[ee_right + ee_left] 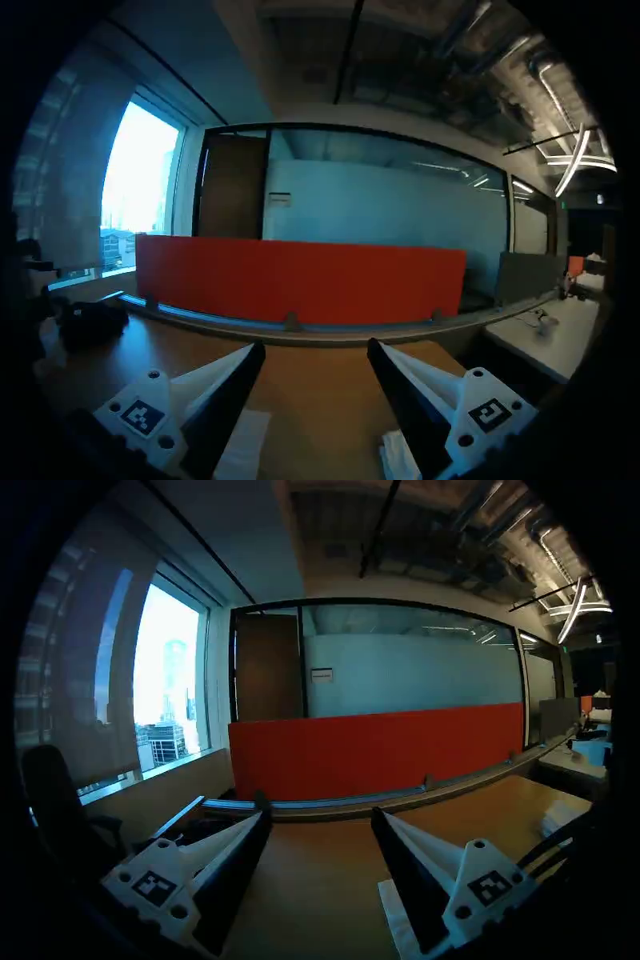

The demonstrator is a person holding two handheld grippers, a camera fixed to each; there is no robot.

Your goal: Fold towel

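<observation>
In the left gripper view my left gripper (320, 814) is open above the wooden desk (320, 872), nothing between its fingers. A strip of white towel (394, 916) shows under its right finger at the bottom edge. In the right gripper view my right gripper (314, 346) is also open and holds nothing. White towel (240, 446) lies on the desk (320, 400) below it, one piece by the left finger and another piece (394, 452) by the right finger. Both grippers point level toward the far divider, so most of the towel is hidden beneath them.
An orange divider panel (376, 748) runs along the desk's far edge. A dark chair (52, 800) stands at the left by the window. A black object (92, 320) sits on the desk's left side. White desks (544, 340) lie to the right.
</observation>
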